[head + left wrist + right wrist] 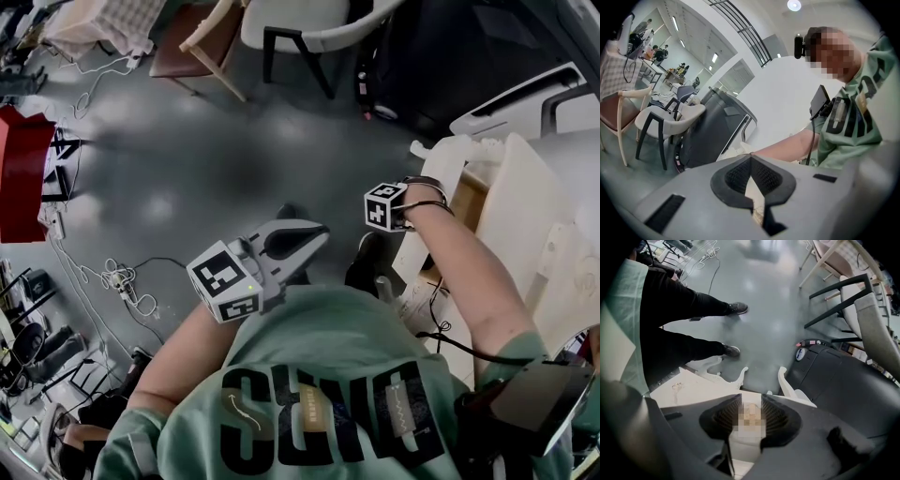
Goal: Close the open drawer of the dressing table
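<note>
The white dressing table with curved legs stands at the right, and its open drawer shows a brownish inside. My right gripper is at the drawer's near end, and my hand hides its jaws in the head view. In the right gripper view the gripper tilts down over the white table top. A white part of the drawer front fills the gap between its pads. My left gripper hangs over the floor away from the table. Its tips meet with nothing held.
A bulky dark case stands on the floor just beyond the table, also in the right gripper view. A white armchair and a wooden chair stand further off. Cables lie on the grey floor at the left, beside a red stand.
</note>
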Tool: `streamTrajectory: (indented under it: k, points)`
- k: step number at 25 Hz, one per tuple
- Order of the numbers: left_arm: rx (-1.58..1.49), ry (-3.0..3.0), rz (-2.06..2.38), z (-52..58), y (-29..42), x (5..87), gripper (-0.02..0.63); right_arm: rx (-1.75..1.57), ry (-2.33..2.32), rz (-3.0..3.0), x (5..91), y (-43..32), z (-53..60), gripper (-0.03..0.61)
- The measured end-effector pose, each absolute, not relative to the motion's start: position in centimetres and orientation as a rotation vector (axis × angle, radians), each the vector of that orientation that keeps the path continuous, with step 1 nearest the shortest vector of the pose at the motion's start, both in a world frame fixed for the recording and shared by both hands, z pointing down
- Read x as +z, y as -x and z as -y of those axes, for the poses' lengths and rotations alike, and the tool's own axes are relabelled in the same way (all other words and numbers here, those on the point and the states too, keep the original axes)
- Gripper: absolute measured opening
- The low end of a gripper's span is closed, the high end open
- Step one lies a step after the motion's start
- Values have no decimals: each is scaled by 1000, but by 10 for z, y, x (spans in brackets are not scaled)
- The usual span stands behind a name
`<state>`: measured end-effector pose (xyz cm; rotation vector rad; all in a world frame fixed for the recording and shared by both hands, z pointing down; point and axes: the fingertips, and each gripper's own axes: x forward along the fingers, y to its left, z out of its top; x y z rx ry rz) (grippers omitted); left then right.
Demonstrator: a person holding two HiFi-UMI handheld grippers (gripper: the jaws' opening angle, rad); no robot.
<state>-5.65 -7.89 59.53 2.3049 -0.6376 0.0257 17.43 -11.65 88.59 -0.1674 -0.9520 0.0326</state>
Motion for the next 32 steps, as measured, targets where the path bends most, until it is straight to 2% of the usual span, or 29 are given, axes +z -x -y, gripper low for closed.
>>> streamTrajectory:
  k: [32]
  points:
    - [90, -2336, 505, 87, -4, 593, 6, 160, 112, 932, 888, -247, 100, 126]
